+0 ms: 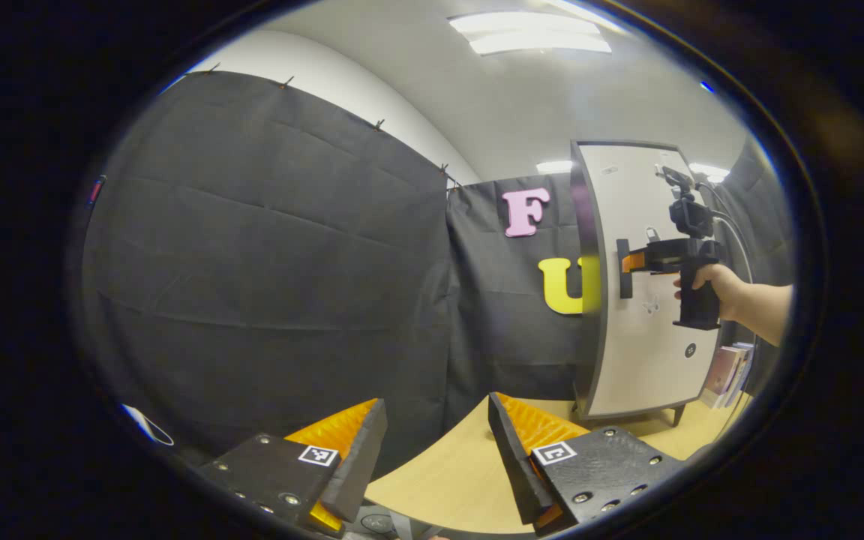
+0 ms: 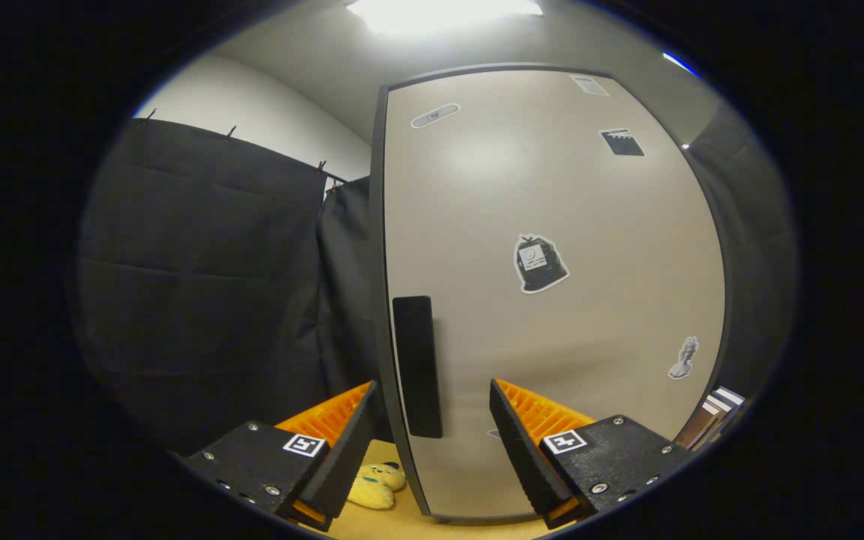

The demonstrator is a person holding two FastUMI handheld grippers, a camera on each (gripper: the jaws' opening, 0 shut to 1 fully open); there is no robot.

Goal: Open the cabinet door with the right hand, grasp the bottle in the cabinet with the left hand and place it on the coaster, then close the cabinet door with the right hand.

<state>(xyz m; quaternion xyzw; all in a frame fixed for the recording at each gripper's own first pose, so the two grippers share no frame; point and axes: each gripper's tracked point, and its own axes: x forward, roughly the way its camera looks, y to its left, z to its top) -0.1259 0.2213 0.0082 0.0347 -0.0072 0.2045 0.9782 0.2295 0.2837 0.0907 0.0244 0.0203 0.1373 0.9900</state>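
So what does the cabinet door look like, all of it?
The cabinet door is a tall, flat, pale beige panel with a dark edge, smooth like laminate. A black upright handle sits near its left edge, and a few small stickers dot the front. It looks shut. The right gripper is open just in front, its fingers either side of the handle, not pressing it. The cabinet stands on short legs on a wooden table.

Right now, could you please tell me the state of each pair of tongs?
Left tongs: open, holding nothing, above the table.
Right tongs: open, fingers either side of the cabinet door handle, not gripping.
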